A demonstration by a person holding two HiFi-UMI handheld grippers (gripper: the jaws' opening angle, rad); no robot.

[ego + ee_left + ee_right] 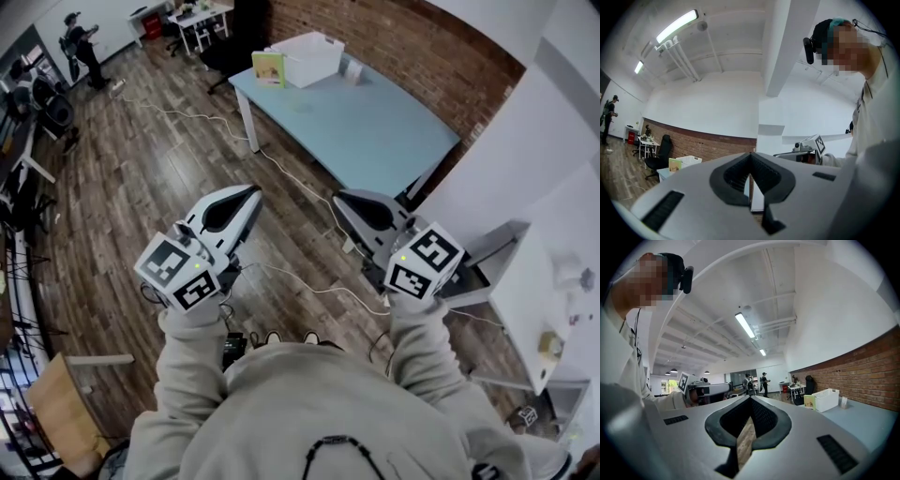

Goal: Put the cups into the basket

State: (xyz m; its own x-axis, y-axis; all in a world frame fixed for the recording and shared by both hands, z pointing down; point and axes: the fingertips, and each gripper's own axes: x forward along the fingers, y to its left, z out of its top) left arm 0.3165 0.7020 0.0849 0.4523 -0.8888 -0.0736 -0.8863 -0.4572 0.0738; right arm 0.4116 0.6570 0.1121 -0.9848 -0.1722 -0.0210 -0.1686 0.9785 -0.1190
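A white basket (309,56) stands at the far end of a light blue table (375,131), and it also shows in the left gripper view (689,161) and the right gripper view (826,399). Right of the basket is a small pale cup-like item (352,71), too small to make out. My left gripper (251,192) and right gripper (339,199) are held side by side over the wooden floor, short of the table's near end. Both point level. The left gripper (751,157) is shut and empty, and so is the right gripper (751,399).
A yellow-green box (268,67) leans at the basket's left side. Cables (300,183) trail across the floor under the grippers. A white desk (530,309) stands at the right. A person (80,42), chairs and small desks (202,19) are far off at the back.
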